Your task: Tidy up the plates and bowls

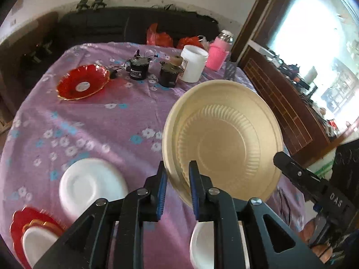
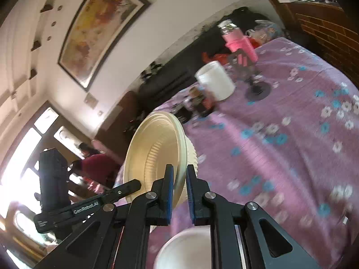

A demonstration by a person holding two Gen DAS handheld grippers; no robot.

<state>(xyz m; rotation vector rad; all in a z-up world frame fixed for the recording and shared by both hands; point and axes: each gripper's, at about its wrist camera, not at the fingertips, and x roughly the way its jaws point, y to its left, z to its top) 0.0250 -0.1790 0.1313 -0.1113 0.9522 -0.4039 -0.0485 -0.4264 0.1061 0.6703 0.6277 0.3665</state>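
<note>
Two cream ribbed bowls are held nested and tilted above the table, the rim clenched by left tongs and right tongs alike, seemingly for carrying toward the other stacked dishes

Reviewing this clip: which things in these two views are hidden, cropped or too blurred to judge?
- Left wrist view: the stacked red and white dishes are cut by the lower-left edge; their count is unclear.
- Left wrist view: the white bowl under the left gripper is mostly covered by its black frame.
- Right wrist view: the dark cans behind the white plastic tub are smeared by blur.
- Both views: whether the beige ridged plate is one piece or several nested.
</note>
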